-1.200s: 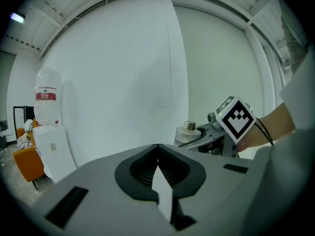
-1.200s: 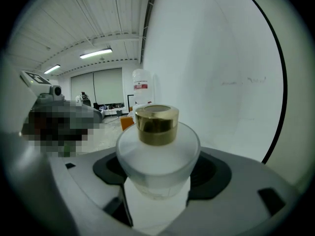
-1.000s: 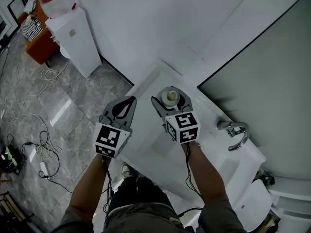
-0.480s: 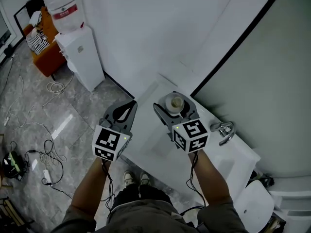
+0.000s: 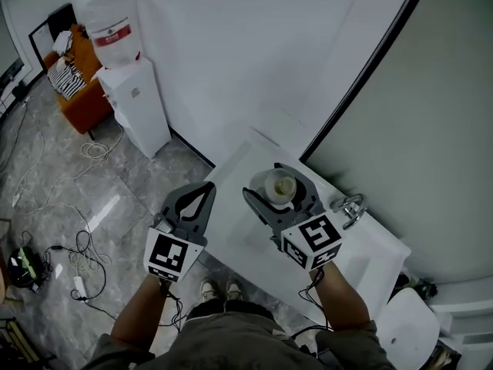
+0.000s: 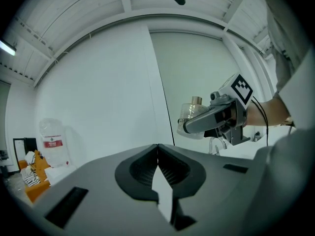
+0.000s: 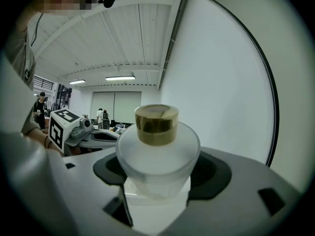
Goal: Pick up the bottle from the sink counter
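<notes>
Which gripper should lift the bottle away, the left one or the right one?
Right. The right gripper has its jaws closed on the bottle, gripping it below its gold cap. The left gripper is shut with nothing between its jaws, apart from the bottle.

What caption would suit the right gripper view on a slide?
Right gripper holds a frosted, gold-capped bottle upright between its two jaws.
</notes>
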Demonstrator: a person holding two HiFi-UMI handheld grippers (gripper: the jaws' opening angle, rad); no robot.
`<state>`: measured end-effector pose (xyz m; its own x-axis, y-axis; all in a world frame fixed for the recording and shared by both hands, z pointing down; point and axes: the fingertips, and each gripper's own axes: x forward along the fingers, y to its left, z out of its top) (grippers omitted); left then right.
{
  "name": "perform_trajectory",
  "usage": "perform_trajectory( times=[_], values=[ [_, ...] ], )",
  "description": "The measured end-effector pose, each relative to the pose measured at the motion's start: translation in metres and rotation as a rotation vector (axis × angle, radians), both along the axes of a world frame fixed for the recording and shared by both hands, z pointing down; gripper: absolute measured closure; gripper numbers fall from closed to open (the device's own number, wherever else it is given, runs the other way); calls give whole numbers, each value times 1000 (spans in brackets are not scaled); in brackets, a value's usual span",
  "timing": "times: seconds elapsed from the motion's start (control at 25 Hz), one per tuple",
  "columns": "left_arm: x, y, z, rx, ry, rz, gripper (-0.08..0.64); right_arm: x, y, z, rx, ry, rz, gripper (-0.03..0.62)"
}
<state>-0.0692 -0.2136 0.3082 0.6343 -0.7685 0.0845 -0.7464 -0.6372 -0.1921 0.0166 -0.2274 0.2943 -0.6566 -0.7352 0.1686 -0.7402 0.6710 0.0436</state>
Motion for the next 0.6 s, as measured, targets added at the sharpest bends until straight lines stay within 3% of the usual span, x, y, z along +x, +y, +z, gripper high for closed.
perform_trajectory(
  times=[0.28,0.48,0.6],
  values=[
    [-6,30,-1,16,-24,14,541,-8,35,4,-19,6,-25,267],
    [-12,37,-1,57,-33,-20,541,-9,54,20,-76,-21,-38,267],
    [-16,45,6,41,-21,-18,541,-9,63,31,-108,-23,-33,267]
  ],
)
